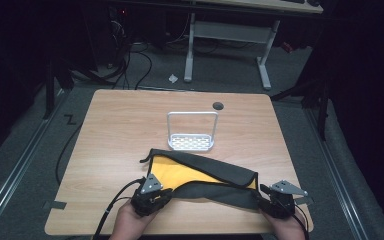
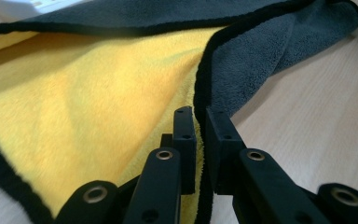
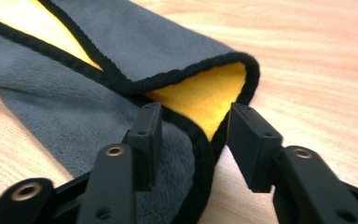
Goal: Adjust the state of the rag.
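1. One cloth [image 1: 207, 176], grey on one side and yellow on the other with a black hem, lies partly folded on the near half of the wooden table [image 1: 120, 130]. One small metal rack [image 1: 191, 131] with a tall loop handle stands just beyond the cloth, near the middle of the table. Two tongs are in play, one in each hand.
2. The left tongs [image 1: 156, 196] sit at the cloth's near left corner. The left gripper view shows the jaws drawn narrow and pinching the black hem where the yellow face meets the grey [image 2: 200, 116].
3. The right tongs [image 1: 271, 201] sit at the cloth's near right end. In the right gripper view their jaws stand apart on either side of the folded corner [image 3: 205, 100], with the hem running between them; neither jaw is pressed against the cloth.
4. The high view takes in the whole table, the rack, both hands and a second table [image 1: 230, 27] on the floor farther back.
5. The gripper views add the fleecy pile of the cloth and the stitched hem, which the high view is too distant to show.
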### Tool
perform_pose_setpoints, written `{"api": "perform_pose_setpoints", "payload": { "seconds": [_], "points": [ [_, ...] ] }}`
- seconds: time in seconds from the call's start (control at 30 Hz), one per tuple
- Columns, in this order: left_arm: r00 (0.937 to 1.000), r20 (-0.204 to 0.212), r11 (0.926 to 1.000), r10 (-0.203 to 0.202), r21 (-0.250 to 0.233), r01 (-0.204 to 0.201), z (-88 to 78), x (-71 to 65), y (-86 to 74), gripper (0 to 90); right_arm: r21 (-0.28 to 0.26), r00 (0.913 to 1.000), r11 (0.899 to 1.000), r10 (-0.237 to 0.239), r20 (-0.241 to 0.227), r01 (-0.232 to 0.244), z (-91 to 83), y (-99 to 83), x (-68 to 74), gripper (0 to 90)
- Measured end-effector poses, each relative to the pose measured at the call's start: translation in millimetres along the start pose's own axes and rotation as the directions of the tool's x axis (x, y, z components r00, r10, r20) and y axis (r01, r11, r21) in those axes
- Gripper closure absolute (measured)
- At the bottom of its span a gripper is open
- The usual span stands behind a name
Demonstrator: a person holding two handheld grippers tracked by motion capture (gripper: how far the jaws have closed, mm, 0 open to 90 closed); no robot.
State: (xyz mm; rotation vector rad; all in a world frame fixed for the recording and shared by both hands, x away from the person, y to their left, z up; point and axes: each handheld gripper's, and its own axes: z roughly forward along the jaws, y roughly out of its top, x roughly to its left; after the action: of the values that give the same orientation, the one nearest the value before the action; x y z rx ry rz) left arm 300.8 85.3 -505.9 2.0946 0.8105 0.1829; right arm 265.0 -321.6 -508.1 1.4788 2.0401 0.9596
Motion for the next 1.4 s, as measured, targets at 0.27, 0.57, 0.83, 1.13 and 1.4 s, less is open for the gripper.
{"api": "perform_pose_setpoints", "payload": {
  "seconds": [0.27,0.57,0.83,1.13,1.4],
  "points": [
    [0.9983,0.023,0.9984,-0.054,0.017,0.054,-21.1,1.5,-24.9,81.9,-0.108,0.9941,0.989,-0.105,-0.028,0.101,-28.5,2.5,23.1,84.5],
    [0.9961,0.037,0.9965,-0.079,0.028,0.078,-34.5,-5.3,-48.3,78.3,-0.099,0.9944,0.991,-0.100,-0.036,0.096,-48.3,-20.6,28.4,78.8],
    [0.9951,0.022,0.9936,-0.096,-0.056,0.097,-45.3,-2.5,-40.0,71.6,-0.123,0.9994,0.992,-0.035,0.002,0.035,-52.6,-18.7,13.0,75.8],
    [0.9842,-0.023,0.9835,-0.175,-0.050,0.174,-21.6,25.1,-30.3,70.4,-0.015,0.9972,0.997,-0.072,-0.020,0.072,-9.7,-7.1,10.2,82.2],
    [0.9847,-0.145,0.9949,-0.096,0.018,0.100,3.2,54.2,-9.4,78.4,0.040,0.9895,0.989,-0.145,-0.005,0.145,14.1,4.5,19.6,87.7]
  ]
}}
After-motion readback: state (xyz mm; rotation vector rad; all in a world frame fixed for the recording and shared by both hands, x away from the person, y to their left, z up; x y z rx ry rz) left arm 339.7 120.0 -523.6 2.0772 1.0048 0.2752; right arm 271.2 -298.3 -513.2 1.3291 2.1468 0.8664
